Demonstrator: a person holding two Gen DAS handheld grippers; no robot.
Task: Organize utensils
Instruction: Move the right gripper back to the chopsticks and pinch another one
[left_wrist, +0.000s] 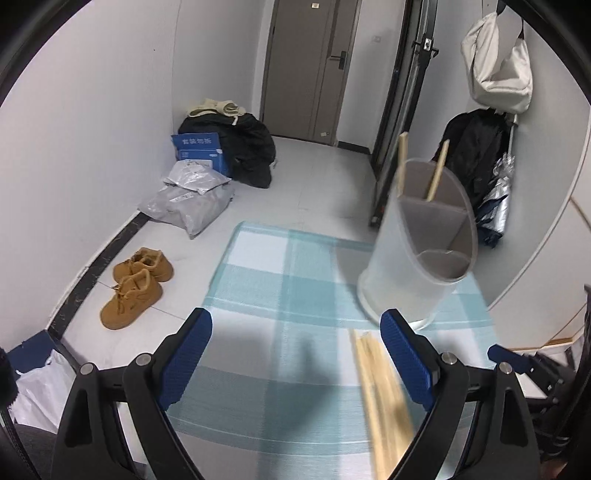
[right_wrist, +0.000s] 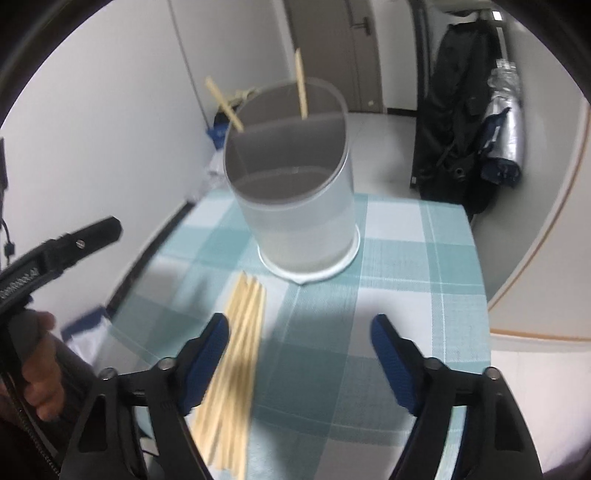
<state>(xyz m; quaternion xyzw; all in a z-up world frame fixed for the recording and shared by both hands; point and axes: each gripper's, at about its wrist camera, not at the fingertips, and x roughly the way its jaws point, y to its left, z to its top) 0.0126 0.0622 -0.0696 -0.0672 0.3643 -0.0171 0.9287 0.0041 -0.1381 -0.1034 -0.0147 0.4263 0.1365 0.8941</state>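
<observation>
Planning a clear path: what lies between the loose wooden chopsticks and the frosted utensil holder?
Only bare checked tablecloth separates the chopsticks from the holder, shown clearest in the right wrist view.

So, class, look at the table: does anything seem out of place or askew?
Yes. A loose bundle of wooden chopsticks lies flat on the checked tablecloth, outside the utensil holder. Only two chopsticks stand in the holder's back compartment, leaning apart at different angles. Its other compartments look empty. Nothing appears spilled or broken.
</observation>
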